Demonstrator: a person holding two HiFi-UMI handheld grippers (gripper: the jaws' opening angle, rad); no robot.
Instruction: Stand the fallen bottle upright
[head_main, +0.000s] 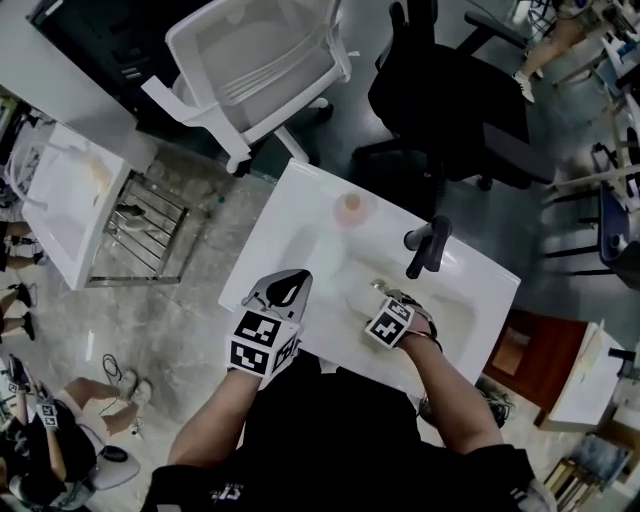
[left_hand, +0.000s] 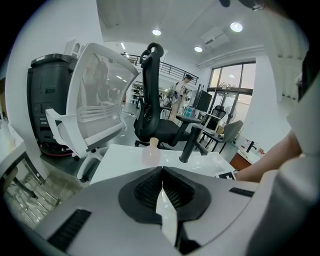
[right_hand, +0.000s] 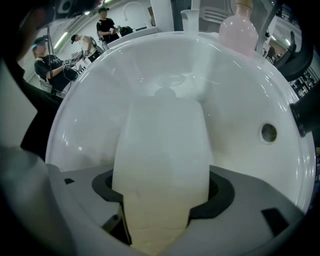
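Seen from the head view, the left gripper (head_main: 285, 288) hangs over the 9 o'clock edge of the white sink (head_main: 290, 215). In the left gripper view its tongs are closed together, tip against tip, and they carry nothing. Further right, at about 11 o'clock on the flat top of the sink, a pink bottle (head_main: 350, 208) stands upright and apart from both grippers. The black faucet (head_main: 428, 245) is at about 2 o'clock, behind the basin. The right gripper (head_main: 388, 305) is at about 5 o'clock and points down into the basin (right_hand: 100, 100). In the right gripper view its tongs stand wide and hold a white bottle (right_hand: 160, 165), with one jaw against each side of it. This bottle fills the gap between them and reaches away from the camera toward the bottom of the basin. The overflow hole (right_hand: 269, 132) is at 3 o'clock from it.
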